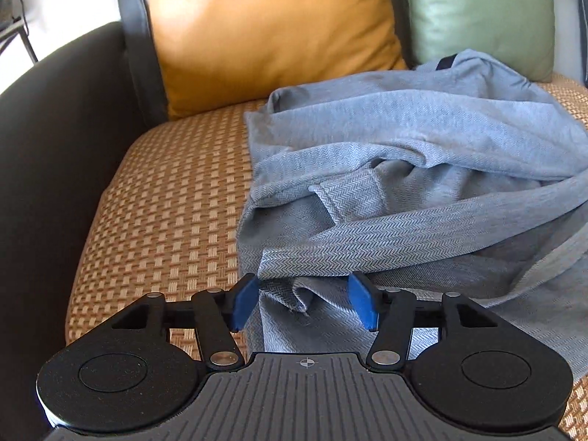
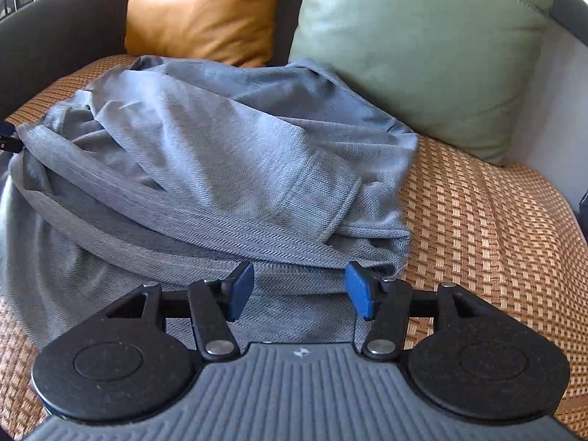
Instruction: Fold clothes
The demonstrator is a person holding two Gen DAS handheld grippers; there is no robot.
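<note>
A grey-blue herringbone garment (image 1: 422, 169) lies crumpled in a heap on the woven seat mat; it also shows in the right wrist view (image 2: 205, 169). My left gripper (image 1: 303, 301) is open, its blue pads on either side of the garment's near left hem band, with cloth between the jaws. My right gripper (image 2: 299, 290) is open, its blue pads straddling the garment's near right hem edge. A small part of the left gripper (image 2: 7, 141) shows at the left edge of the right wrist view.
The woven tan mat (image 1: 165, 198) covers a sofa seat. A mustard cushion (image 1: 264, 29) and a pale green cushion (image 2: 422, 47) lean at the back. A dark sofa armrest (image 1: 55, 147) rises on the left. The mat runs on to the right (image 2: 477, 220) of the garment.
</note>
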